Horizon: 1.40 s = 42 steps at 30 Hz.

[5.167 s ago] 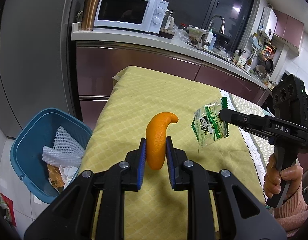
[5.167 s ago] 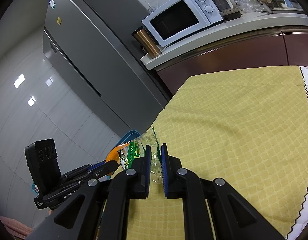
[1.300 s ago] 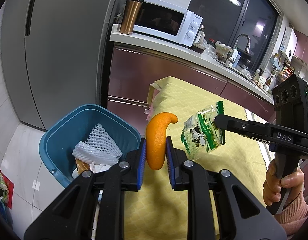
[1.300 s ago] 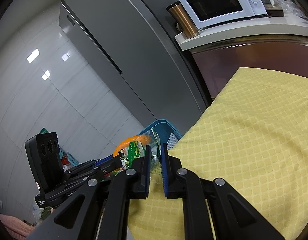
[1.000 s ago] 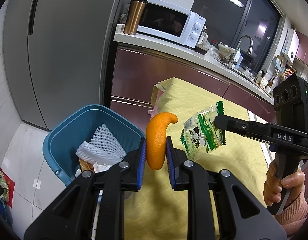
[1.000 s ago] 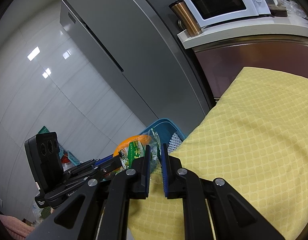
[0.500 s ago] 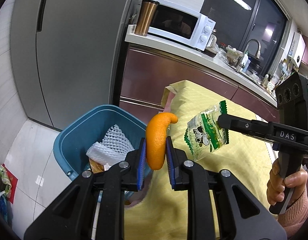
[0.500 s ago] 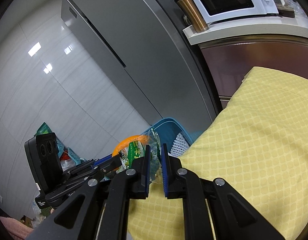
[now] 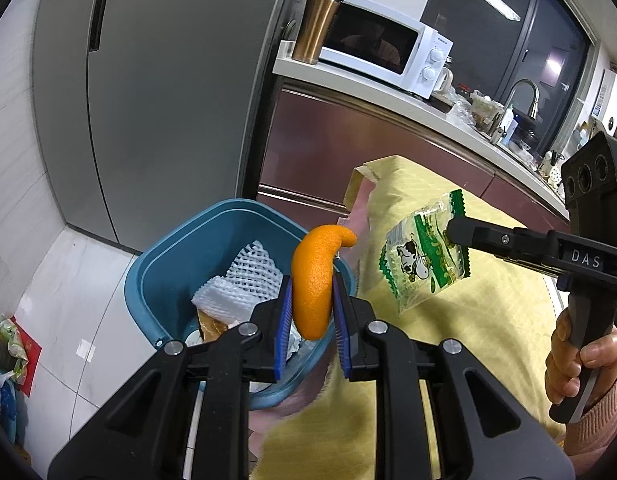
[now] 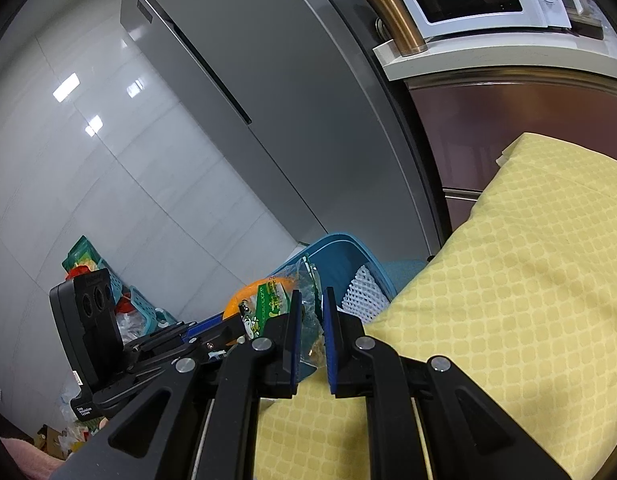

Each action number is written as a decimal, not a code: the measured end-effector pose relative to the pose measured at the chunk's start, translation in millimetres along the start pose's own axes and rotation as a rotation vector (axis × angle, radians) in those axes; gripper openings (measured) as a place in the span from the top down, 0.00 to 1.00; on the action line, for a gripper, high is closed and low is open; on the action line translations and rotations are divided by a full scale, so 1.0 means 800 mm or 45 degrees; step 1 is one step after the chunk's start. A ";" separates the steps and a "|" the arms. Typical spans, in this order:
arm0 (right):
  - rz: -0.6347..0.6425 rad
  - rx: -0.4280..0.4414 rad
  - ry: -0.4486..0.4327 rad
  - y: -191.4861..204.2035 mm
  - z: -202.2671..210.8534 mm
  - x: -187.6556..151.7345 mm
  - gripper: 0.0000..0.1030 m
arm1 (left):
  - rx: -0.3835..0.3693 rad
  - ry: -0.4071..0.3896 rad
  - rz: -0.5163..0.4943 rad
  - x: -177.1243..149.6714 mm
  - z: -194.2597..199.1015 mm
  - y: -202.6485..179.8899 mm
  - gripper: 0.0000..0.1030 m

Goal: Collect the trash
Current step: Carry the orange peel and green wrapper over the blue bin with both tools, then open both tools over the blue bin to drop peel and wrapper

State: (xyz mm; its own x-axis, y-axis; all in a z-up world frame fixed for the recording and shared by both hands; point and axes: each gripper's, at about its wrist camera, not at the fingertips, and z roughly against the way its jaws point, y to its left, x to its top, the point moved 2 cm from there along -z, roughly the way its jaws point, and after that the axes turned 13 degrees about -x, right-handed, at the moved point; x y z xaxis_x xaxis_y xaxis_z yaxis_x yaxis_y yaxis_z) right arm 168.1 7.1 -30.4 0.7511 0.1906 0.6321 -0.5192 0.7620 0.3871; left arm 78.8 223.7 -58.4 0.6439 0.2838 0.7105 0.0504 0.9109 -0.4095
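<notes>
Peel (image 9: 314, 280), clamped in the left tongs (image 9: 310, 334), now hangs over the blue bin (image 9: 170, 264) at lower centre; right tongs (image 10: 308, 330) still pinch the wrapper (image 9: 426, 262).

Left claw (image 9: 310, 312) and right claw (image 10: 309, 324) both clamped, side by side

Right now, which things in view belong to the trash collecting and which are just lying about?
Part of the job:
orange peel, shut in the left gripper
snack wrapper, shut in the right gripper
blue bin, holding foam net

Just there:
microwave
copper tumbler
fridge
faucet
yellow tablecloth
</notes>
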 end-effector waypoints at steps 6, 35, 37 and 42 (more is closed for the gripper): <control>0.008 -0.007 0.016 0.005 -0.010 0.002 0.91 | 0.010 0.012 0.014 0.000 -0.008 0.005 0.81; 0.095 -0.092 0.116 0.031 -0.073 0.005 0.90 | 0.118 0.106 0.107 -0.022 -0.057 0.059 0.79; 0.101 -0.102 0.122 0.033 -0.077 0.005 0.90 | 0.124 0.112 0.113 -0.023 -0.060 0.062 0.79; 0.107 -0.132 0.144 0.036 -0.088 0.004 0.90 | 0.140 0.122 0.122 -0.024 -0.069 0.067 0.78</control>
State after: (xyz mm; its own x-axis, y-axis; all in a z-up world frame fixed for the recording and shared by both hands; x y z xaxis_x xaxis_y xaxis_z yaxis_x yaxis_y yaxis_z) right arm 184.2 73.2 -64.8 0.7509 0.3205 0.5775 -0.5419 0.7988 0.2612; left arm 111.3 250.5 -125.6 0.7116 0.3457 0.6116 -0.0952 0.9100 -0.4035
